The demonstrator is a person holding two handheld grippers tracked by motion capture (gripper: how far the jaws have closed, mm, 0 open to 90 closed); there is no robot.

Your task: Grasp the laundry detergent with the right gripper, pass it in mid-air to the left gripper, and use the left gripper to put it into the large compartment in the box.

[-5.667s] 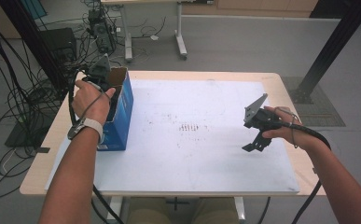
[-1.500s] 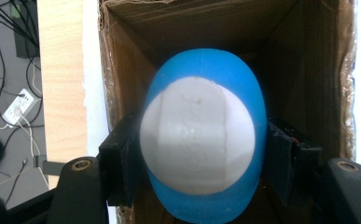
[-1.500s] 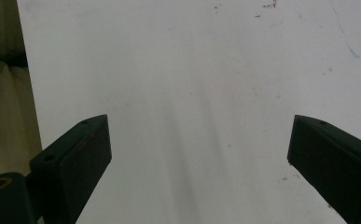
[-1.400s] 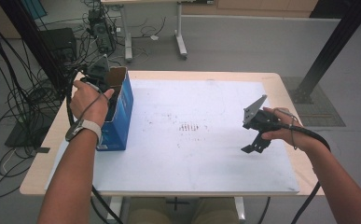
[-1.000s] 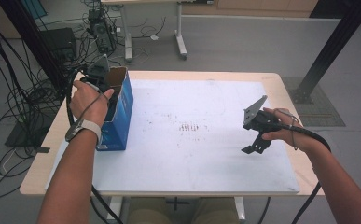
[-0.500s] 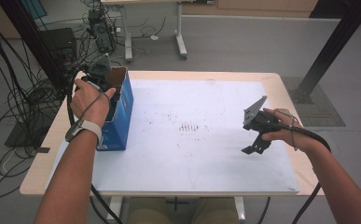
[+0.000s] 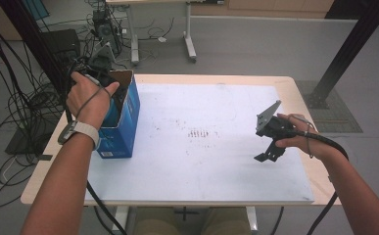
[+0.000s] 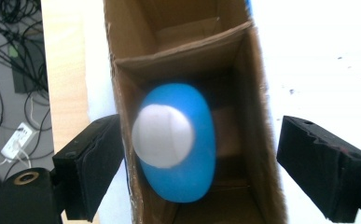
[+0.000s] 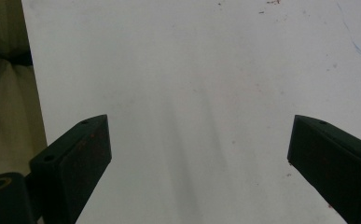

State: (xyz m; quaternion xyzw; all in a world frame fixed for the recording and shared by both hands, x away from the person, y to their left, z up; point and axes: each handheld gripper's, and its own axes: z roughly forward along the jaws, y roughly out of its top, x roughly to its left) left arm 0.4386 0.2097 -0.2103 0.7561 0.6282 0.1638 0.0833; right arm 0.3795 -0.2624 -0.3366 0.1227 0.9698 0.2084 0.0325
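With its fingers just opened, left gripper [image 8: 201, 158] hovers over bottle [image 8: 178, 144] in box [image 8: 257, 116].

Place: a lab or test room for recording.
Floor: a plain grey floor [image 7: 255, 39] is lying all around, with no carpet or home furniture.
Cables: many black cables [image 7: 18, 93] are hanging and lying at the left side.
Equipment: dark electronic boxes [image 7: 62, 41] are standing on the floor near the cables.
Tables: a light wooden table with a white sheet on top [image 7: 295, 88] is standing in the middle; a second white-legged desk [image 7: 187, 34] is standing behind it.
Frame: a black metal post [image 7: 346, 54] is rising at the right.
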